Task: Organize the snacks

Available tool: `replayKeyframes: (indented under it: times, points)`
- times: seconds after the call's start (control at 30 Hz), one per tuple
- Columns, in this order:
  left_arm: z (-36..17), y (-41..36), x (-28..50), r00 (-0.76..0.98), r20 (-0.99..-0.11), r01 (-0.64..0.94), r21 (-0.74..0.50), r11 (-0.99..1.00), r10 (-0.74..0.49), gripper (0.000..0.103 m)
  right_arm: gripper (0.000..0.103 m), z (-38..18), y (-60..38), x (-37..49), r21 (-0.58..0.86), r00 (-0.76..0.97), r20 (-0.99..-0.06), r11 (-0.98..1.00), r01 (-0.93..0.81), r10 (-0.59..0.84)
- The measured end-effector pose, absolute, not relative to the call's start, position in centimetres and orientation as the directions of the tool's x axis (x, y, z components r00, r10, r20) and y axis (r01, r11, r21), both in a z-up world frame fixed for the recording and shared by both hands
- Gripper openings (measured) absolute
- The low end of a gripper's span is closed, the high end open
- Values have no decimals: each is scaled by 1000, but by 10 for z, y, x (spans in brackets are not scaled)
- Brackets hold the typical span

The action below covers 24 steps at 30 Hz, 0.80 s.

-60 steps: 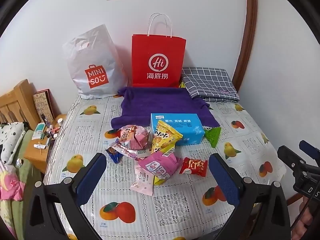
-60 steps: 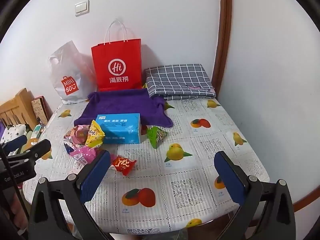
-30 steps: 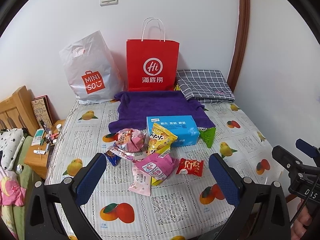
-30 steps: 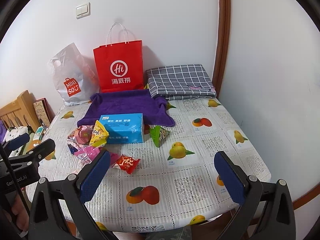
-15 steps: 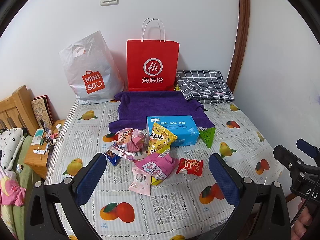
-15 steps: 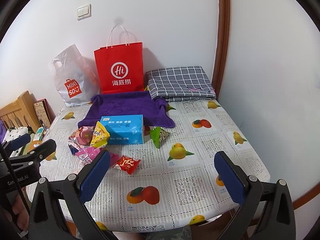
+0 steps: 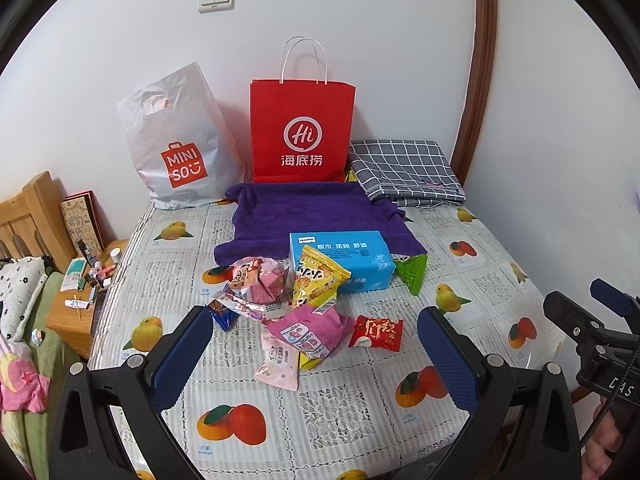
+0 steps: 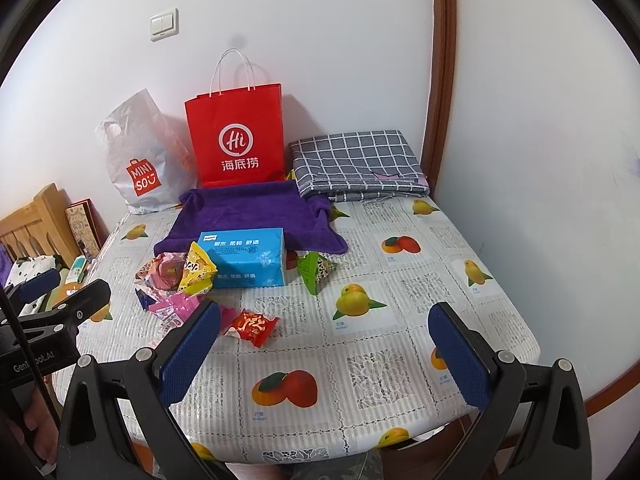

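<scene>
Left hand-held gripper [image 7: 312, 344] hangs over the table [image 7: 340, 412], jaws spread wide and empty — snack packets [image 7: 296, 300] heaped just ahead, against the blue tissue box [image 7: 340, 260]. A green packet [image 8: 316, 270] lies right of the box. Right hand-held gripper [image 8: 324, 344] — likewise agape, grasping nothing.

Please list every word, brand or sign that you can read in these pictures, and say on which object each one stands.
"MINISO": white plastic bag.
"Hi" and "海底捞": red paper bag.
"原木 柔韧 舒适": top of the blue tissue pack; its smaller print is too small to read.
Snack packets: print too blurred to read.
Captions under the fruit on the tablecloth: too small to read.
</scene>
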<state>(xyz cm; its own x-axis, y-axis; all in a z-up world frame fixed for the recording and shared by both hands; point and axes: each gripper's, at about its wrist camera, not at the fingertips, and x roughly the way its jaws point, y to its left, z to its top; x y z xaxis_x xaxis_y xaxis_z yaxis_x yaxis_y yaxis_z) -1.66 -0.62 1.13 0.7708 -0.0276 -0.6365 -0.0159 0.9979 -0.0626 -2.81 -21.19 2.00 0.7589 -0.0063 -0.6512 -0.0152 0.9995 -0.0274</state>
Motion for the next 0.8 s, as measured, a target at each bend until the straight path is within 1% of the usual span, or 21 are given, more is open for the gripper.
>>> replayKeyframes:
  times: [0.8]
  points:
    - [12, -7, -17, 772, -634, -13, -64, 998, -30, 103, 102, 19, -209, -32, -28, 764, -645, 999, -19, -4]
